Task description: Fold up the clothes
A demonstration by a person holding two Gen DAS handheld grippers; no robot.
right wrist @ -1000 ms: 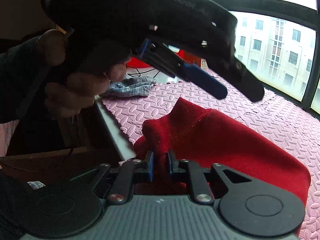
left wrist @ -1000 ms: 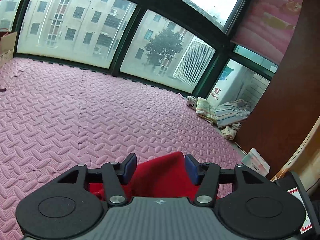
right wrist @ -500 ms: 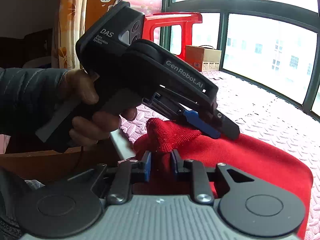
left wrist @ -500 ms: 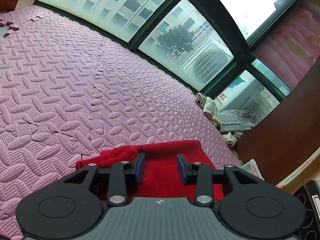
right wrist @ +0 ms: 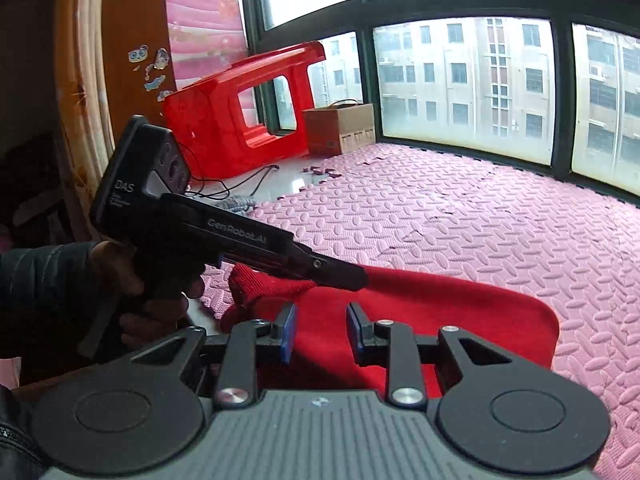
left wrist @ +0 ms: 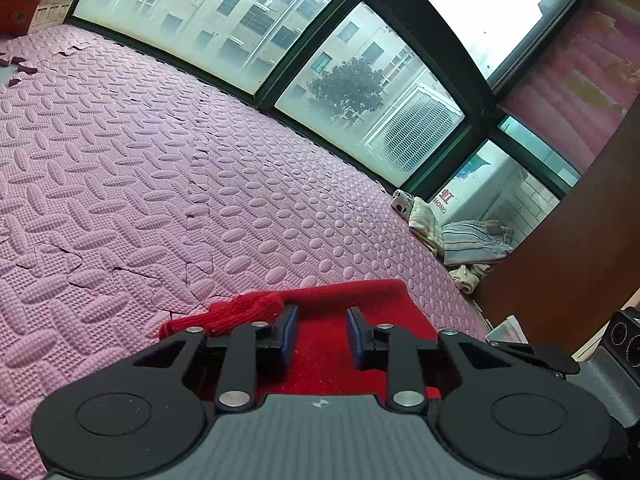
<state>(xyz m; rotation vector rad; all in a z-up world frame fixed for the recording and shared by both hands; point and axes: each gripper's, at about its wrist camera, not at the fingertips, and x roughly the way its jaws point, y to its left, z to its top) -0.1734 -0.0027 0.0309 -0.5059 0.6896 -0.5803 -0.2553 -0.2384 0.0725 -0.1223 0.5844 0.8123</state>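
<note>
A red knitted garment point(left wrist: 340, 300) lies folded flat on the pink foam mat, with a bunched fringe at its left edge. My left gripper point(left wrist: 319, 330) sits low over it, jaws partly apart and nothing pinched between the pads. In the right wrist view the same garment point(right wrist: 460, 304) spreads to the right. My right gripper point(right wrist: 319, 328) hovers over its near edge; its jaws are opening and no cloth is gripped. The left gripper point(right wrist: 344, 276), held by a hand point(right wrist: 120, 276), shows side-on there, its tip resting on the garment beside a raised lump of cloth.
Pink foam mat point(left wrist: 160, 160) covers the floor up to the windows. A pile of other clothes point(left wrist: 468, 236) lies by a brown cabinet point(left wrist: 580, 240). A red plastic stool point(right wrist: 240, 108), a cardboard box point(right wrist: 340, 128) and a loose cable sit in the far corner.
My right gripper has let go of the bunched red cloth and its jaws have widened. My left gripper came down onto the garment and its jaws narrowed. The garment now lies flatter.
</note>
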